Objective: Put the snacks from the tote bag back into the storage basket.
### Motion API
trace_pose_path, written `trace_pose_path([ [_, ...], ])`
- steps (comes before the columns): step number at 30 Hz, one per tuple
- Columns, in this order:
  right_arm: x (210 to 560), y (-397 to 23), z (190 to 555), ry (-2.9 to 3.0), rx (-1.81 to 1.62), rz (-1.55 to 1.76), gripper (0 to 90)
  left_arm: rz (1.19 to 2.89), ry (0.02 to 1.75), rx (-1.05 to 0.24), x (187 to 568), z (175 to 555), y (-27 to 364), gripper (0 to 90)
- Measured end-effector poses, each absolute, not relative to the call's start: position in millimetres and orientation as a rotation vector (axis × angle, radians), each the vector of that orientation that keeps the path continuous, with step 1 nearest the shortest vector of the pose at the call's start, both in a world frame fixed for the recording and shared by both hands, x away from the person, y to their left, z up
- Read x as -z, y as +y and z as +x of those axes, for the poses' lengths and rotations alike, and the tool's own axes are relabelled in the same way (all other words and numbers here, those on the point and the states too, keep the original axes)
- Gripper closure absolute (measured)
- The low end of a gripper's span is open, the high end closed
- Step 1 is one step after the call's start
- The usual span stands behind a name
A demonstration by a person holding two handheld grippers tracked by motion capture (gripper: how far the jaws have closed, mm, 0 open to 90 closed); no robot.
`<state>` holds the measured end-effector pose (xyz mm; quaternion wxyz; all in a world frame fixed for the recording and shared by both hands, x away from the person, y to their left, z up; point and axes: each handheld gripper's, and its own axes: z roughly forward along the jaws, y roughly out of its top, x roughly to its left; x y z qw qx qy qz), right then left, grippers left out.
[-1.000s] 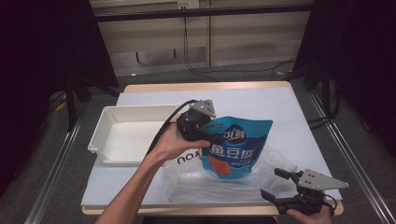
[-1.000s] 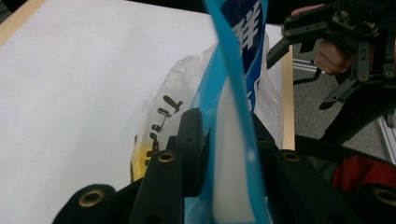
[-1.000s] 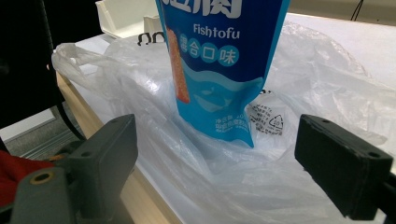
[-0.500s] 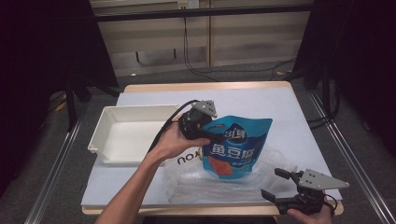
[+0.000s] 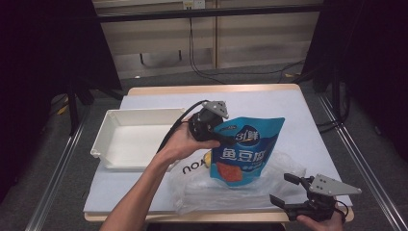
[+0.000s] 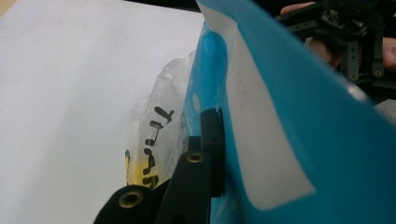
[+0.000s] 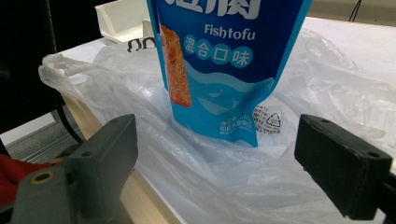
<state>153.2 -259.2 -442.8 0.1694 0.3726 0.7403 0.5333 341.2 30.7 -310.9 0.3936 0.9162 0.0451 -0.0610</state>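
Your left gripper (image 5: pixel 222 136) is clamped on the blue pouch's (image 5: pixel 245 151) top corner, hanging it upright over the clear plastic bag (image 5: pixel 231 190) at table centre; your right gripper (image 5: pixel 293 192), jaws apart at five o'clock, likely waits to steady the bag.

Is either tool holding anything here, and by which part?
The left tool is shut on the blue fish tofu pouch, pinching its upper left edge. The right tool is open, holding nothing.
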Motion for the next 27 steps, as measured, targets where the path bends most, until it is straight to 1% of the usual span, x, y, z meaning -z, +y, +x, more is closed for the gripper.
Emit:
trace_pose_path([
  [8,443.4,-259.3,154.0,2.102,-1.516,1.056,13.4,2.307,0.113,0.180,304.4,340.9,21.8,90.0],
  [13,443.0,-260.0,153.1,2.097,-1.521,1.059,13.4,2.308,0.108,0.168,298.6,341.3,21.7,90.0],
  [27,442.6,-260.2,153.4,2.090,-1.525,1.060,13.4,2.253,0.091,0.126,269.3,332.7,39.8,90.0],
])
